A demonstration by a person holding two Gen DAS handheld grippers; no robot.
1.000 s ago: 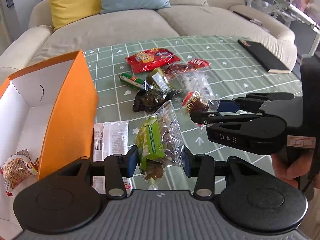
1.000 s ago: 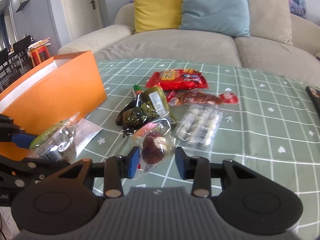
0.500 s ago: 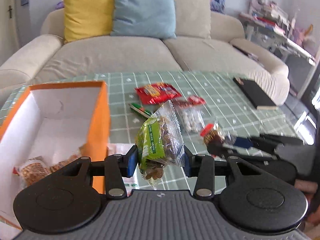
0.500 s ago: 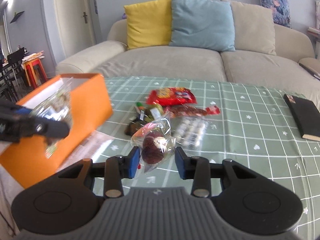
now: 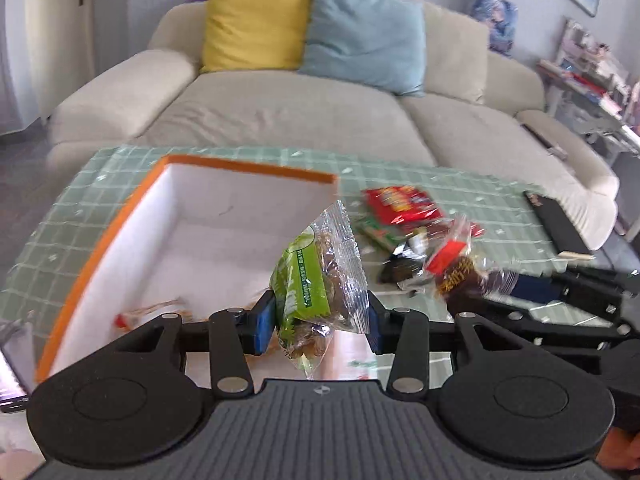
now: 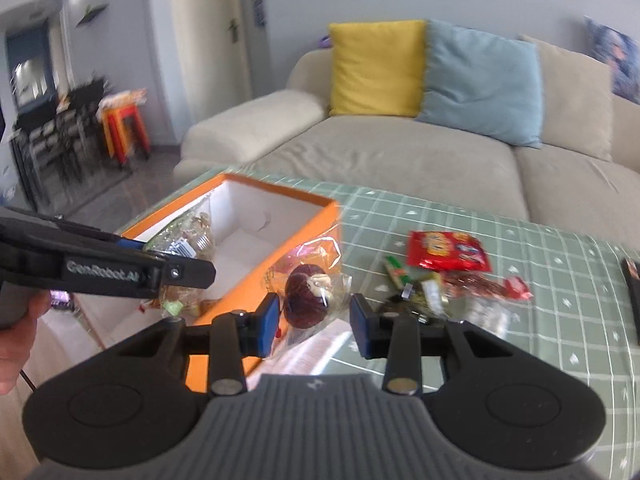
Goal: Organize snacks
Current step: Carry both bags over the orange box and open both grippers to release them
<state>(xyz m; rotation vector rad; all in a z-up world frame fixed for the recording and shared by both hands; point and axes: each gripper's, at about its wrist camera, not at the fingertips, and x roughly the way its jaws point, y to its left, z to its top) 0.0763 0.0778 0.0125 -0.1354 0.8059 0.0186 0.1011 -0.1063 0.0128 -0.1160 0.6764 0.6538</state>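
Note:
My left gripper (image 5: 318, 322) is shut on a clear snack bag with a green label (image 5: 316, 276) and holds it over the near right part of the open orange box (image 5: 100, 248). My right gripper (image 6: 314, 320) is shut on a clear bag with a dark brown round snack (image 6: 306, 300), held in the air beside the box's right wall (image 6: 280, 264). The left gripper shows in the right wrist view (image 6: 188, 270) above the box. A few snack packs lie at the box's near end (image 5: 148, 312).
Loose snacks lie on the green checked table (image 6: 560, 280): a red bag (image 6: 448, 250), a green stick pack (image 6: 396, 270), a dark pack (image 5: 404, 268). A black book (image 5: 556, 226) lies at the right edge. A beige sofa (image 5: 280, 112) with cushions stands behind.
Both grippers have risen and swung left with their bags. The left one has gone from beside the box to above its inside; the right one has come up next to the box.

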